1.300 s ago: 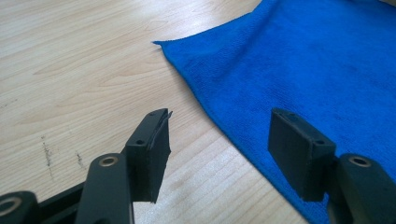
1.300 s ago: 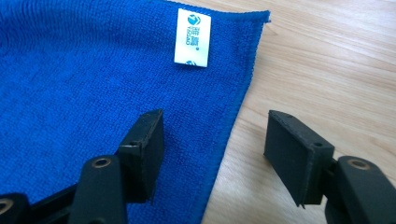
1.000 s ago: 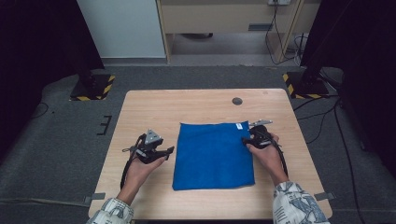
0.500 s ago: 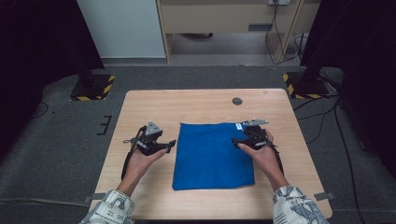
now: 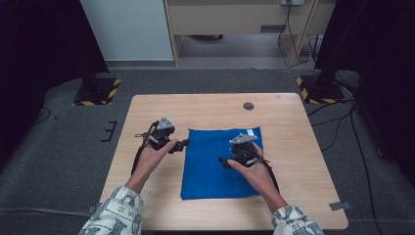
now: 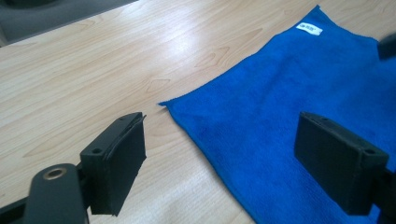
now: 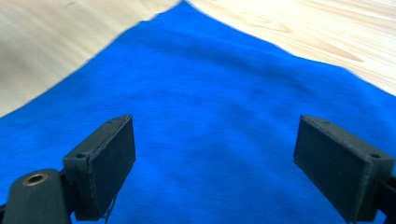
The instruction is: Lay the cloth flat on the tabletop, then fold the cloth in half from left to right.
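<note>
A blue cloth (image 5: 215, 171) lies flat on the wooden table (image 5: 210, 107), with a white label (image 5: 249, 132) at its far right corner. My left gripper (image 5: 183, 145) sits at the cloth's far left corner. In the left gripper view it (image 6: 219, 140) is open, its jaws have just been opening, and the cloth's (image 6: 289, 93) edge lies beneath the gap. My right gripper (image 5: 223, 161) hovers over the cloth's right half. In the right gripper view it (image 7: 215, 154) is open above the cloth (image 7: 210, 84), its jaws have just closed a little, and nothing is pinched.
A small dark round disc (image 5: 248, 105) lies near the table's far edge. Black stands with yellow-striped bases (image 5: 95, 93) (image 5: 320, 90) flank the table's far corners on the grey floor. Bare wood surrounds the cloth on all sides.
My right gripper has moved left from the cloth's right edge to above its right half. My left gripper has shifted away and slightly right toward the far left corner. Both jaws stand wider.
</note>
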### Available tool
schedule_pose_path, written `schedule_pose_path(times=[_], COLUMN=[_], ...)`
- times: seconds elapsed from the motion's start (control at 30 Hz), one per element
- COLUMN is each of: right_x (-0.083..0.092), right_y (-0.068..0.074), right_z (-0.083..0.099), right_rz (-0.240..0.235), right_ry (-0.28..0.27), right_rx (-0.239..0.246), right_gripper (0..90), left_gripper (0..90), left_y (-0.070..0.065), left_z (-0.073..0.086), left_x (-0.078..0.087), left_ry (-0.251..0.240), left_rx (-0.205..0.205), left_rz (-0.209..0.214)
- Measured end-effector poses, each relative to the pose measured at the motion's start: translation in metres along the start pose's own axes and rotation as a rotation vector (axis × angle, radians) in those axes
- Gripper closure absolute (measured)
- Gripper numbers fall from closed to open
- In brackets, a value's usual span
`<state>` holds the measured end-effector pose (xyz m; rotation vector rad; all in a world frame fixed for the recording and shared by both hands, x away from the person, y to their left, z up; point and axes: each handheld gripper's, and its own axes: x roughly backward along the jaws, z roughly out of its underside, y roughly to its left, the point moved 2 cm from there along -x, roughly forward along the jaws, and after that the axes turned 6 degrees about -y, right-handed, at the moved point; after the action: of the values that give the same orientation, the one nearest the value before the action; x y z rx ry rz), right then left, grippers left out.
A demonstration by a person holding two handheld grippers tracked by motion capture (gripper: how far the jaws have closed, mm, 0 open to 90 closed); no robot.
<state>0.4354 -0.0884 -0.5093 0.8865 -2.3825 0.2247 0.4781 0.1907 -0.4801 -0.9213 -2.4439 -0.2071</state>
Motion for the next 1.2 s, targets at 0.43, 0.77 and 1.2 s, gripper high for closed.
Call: schedule_pose_path(times=[0.43, 0.77, 1.2], right_x=[-0.013, -0.016, -0.022], right_y=[0.049, 0.101, 0.142], right_z=[0.000, 0.006, 0.018], right_rz=[-0.106, -0.198, -0.246], right_ry=[0.015, 0.032, 0.040], right_rx=[0.047, 0.110, 0.161], right_gripper=[14.0, 18.6, 37.2], left_gripper=[14.8, 14.9, 14.8], left_y=[0.007, 0.009, 0.009], left_z=[-0.002, -0.001, -0.003], left_x=[-0.010, -0.010, 0.000], left_ry=[0.024, 0.020, 0.026], left_rx=[-0.009, 0.007, 0.000], left_rz=[0.005, 0.007, 0.004])
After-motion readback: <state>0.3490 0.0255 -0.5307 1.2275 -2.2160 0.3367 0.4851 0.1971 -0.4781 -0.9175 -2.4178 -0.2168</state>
